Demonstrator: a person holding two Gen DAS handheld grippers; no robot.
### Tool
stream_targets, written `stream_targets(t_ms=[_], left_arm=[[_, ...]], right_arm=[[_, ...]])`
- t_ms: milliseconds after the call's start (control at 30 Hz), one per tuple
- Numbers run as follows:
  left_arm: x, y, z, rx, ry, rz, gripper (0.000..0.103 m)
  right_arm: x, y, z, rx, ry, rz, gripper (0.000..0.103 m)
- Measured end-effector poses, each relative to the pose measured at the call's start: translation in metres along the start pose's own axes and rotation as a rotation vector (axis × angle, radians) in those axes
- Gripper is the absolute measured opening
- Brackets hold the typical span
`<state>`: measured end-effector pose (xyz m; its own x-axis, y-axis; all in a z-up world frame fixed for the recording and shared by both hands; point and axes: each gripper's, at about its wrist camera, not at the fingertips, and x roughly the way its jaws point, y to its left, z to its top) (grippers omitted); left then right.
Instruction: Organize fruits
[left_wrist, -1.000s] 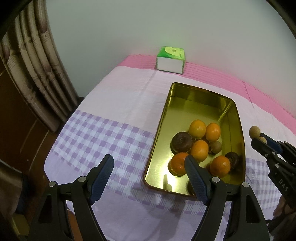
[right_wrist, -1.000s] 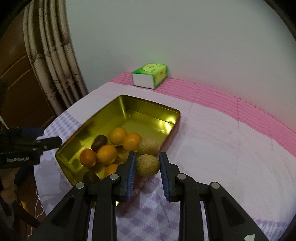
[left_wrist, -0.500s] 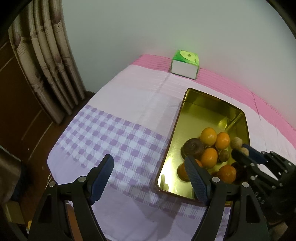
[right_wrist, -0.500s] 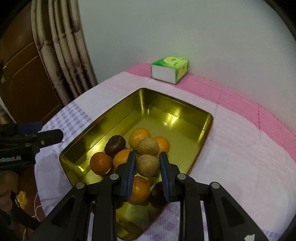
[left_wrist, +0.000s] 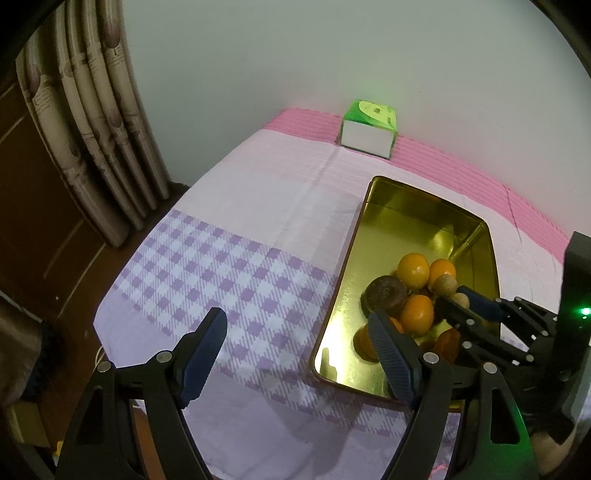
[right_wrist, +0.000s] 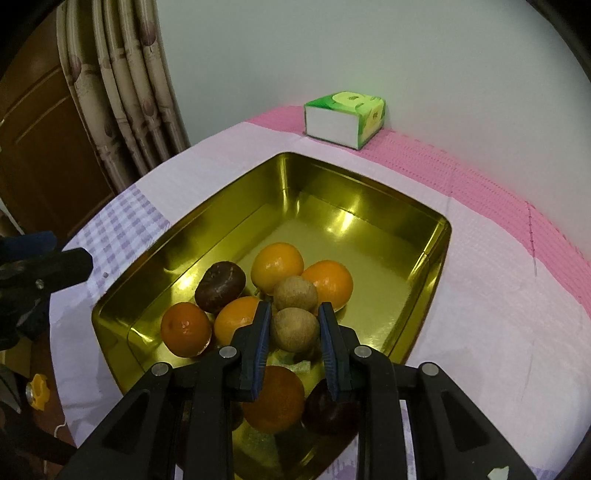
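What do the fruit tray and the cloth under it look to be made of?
Tray: likely thin metal with a polished gold finish; its walls mirror the fruit and show bright glare. Cloth: apparently woven fabric, matte, with printed purple checks, pink stripes and faint creases.

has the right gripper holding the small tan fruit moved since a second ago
Yes. The right gripper, shut on the small tan fruit, has gone from outside the gold metal tray to over the fruit inside it.

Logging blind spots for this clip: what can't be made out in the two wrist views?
- Right wrist view: the right gripper, shut on a brown fruit, hides the tray floor and parts of the orange and dark fruit below.
- Left wrist view: the left gripper finger and the right gripper cover the nearest fruits.
- Neither view shows whether the held fruit touches those under it.
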<state>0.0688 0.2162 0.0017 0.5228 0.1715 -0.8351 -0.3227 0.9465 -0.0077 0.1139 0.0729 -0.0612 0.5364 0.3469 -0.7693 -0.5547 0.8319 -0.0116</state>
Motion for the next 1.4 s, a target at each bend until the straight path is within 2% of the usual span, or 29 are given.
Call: stream_targets(t_ms=[233, 300, 467, 600, 833, 1033, 1400], left_arm=[[-0.001, -0.004, 0.0, 0.015, -0.003, -0.004, 0.079], [-0.002, -0.006, 0.0, 0.02, -0.003, -0.003, 0.079], [-0.003, -0.01, -0.001, 0.04, -0.005, -0.006, 0.079], [-0.005, -0.014, -0.003, 0.054, -0.009, -0.011, 0.079], [-0.009, -0.026, -0.006, 0.107, -0.022, -0.035, 0.079], [-0.012, -0.037, -0.009, 0.15, -0.027, -0.055, 0.079], [-0.015, -0.052, -0.015, 0.206, -0.031, -0.06, 0.079]], right_arm=[[0.002, -0.001, -0.001, 0.015, 0.008, -0.002, 0.024], [0.002, -0.003, -0.001, 0.027, 0.012, -0.003, 0.029], [-0.008, -0.005, -0.002, 0.053, -0.009, -0.013, 0.05], [-0.025, -0.008, -0.002, 0.08, -0.038, -0.017, 0.058], [-0.054, -0.012, -0.018, 0.119, -0.05, -0.077, 0.094], [-0.066, -0.009, -0.038, 0.115, -0.016, -0.123, 0.099], [-0.071, -0.003, -0.051, 0.116, 0.006, -0.136, 0.102]])
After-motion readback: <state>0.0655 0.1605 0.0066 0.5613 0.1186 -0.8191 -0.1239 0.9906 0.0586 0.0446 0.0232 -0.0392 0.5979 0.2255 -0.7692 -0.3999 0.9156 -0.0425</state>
